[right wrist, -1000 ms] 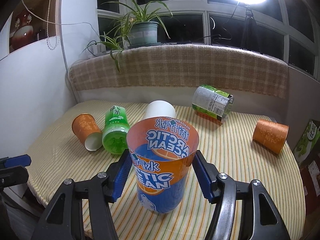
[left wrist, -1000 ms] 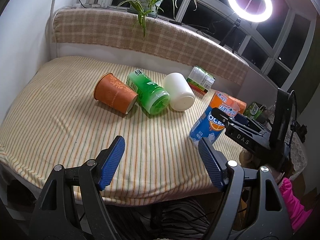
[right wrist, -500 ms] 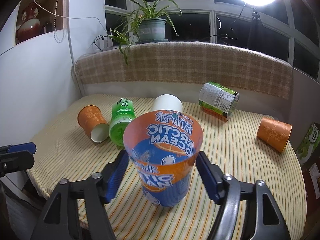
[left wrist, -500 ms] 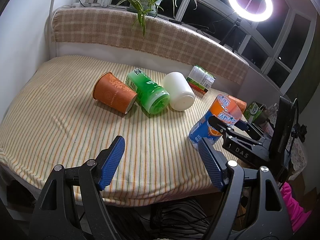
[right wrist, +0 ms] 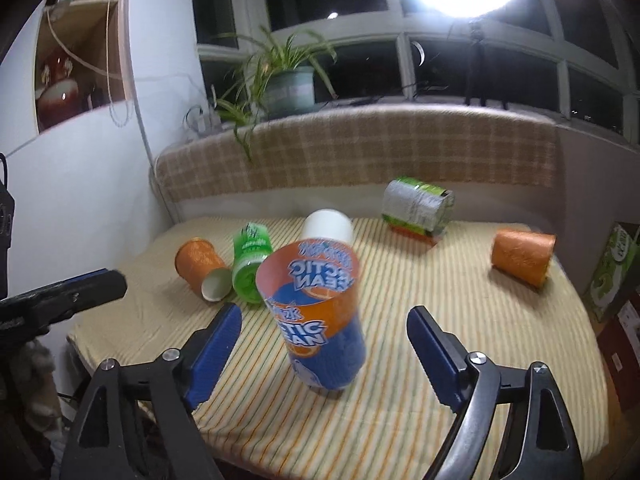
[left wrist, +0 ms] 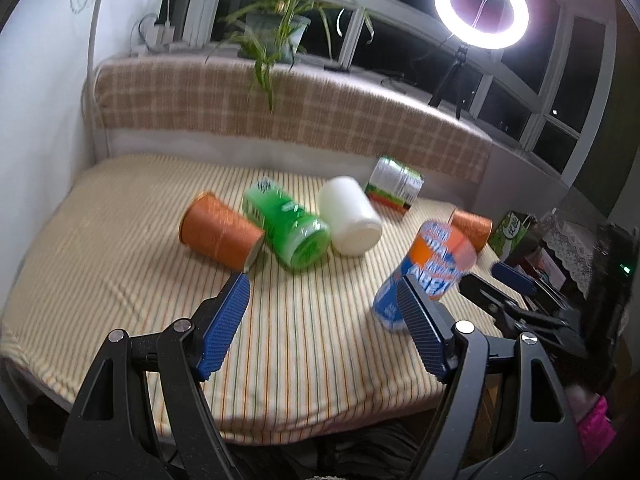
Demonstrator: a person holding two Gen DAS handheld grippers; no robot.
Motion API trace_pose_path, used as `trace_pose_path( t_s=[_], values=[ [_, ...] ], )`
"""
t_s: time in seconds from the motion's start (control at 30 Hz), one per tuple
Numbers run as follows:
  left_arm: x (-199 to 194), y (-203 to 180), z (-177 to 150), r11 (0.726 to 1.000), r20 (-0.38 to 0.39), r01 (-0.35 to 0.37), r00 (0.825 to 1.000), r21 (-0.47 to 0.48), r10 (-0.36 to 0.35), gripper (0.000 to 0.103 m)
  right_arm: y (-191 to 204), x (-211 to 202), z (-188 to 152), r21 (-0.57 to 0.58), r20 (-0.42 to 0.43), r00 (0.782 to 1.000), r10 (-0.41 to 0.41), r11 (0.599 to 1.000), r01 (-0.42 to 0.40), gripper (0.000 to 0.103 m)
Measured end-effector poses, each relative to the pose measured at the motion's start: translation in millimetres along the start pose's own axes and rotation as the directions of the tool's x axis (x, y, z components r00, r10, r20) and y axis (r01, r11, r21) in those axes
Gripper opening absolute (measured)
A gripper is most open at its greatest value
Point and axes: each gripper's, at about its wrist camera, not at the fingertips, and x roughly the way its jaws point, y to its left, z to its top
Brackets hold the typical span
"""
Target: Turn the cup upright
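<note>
The blue and orange Arctic Ocean cup (right wrist: 320, 320) stands mouth up on the striped table, tilted a little; it also shows in the left wrist view (left wrist: 424, 276). My right gripper (right wrist: 324, 340) is open, its blue pads apart from the cup on both sides. My left gripper (left wrist: 324, 316) is open and empty over the table's front. An orange cup (left wrist: 220, 236), a green cup (left wrist: 292, 228) and a white cup (left wrist: 350, 216) lie on their sides side by side. Another orange cup (right wrist: 522, 256) lies at the right.
A green labelled can (right wrist: 416, 208) lies on its side near the back. The striped table (left wrist: 120, 272) ends at a checked backrest (left wrist: 304, 120). A plant (left wrist: 276, 36) and ring light (left wrist: 480, 8) stand behind. A green box (right wrist: 612, 268) sits off the right edge.
My right gripper has opened and let go of the Arctic Ocean cup, which now stands on the table. Both grippers have drawn back and lifted a little.
</note>
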Motion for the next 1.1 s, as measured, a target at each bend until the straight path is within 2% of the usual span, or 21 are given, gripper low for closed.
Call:
trace_pose_path(
  t_s=[0.2,0.27,0.4,0.53,0.63,0.77,1.1],
  values=[
    [-13.7,-15.8,11.1,0.998,0.11,-0.04,0.993,0.055,0.034,0.079,-9.7,-24.5,3.0,0.046,0.042,0.998,-0.038,0.998,0.036,0.09],
    [-18.0,-19.7,14.0,0.996,0.144,-0.056,0.988,0.068,0.046,0.088,-11.4,-30.1,3.8,0.057,0.055,0.997,-0.046,0.997,0.043,0.091],
    [-27.4,-25.1,17.1,0.993,0.202,-0.085,0.977,0.081,0.067,0.09,-12.1,-36.4,5.7,0.066,0.078,0.995,-0.064,0.996,0.059,0.094],
    [-31.6,-27.2,17.9,0.99,0.23,-0.11,0.969,0.093,0.086,0.092,-9.5,-41.4,6.5,0.064,0.098,0.992,-0.074,0.996,0.068,0.101],
    [-34.4,-27.3,16.9,0.988,0.252,-0.125,0.963,0.096,0.098,0.103,-5.8,-45.0,6.6,0.052,0.123,0.988,-0.097,0.994,0.091,0.103],
    [-37.4,-26.1,16.6,0.985,0.28,-0.147,0.953,0.086,0.118,0.103,-2.4,-46.4,7.7,0.047,0.139,0.984,-0.109,0.994,0.103,0.103],
    [-36.2,-22.6,15.6,0.982,0.282,-0.167,0.95,0.088,0.136,0.103,0.7,-39.7,7.0,0.057,0.129,0.985,-0.111,0.993,0.105,0.103]
  ],
)
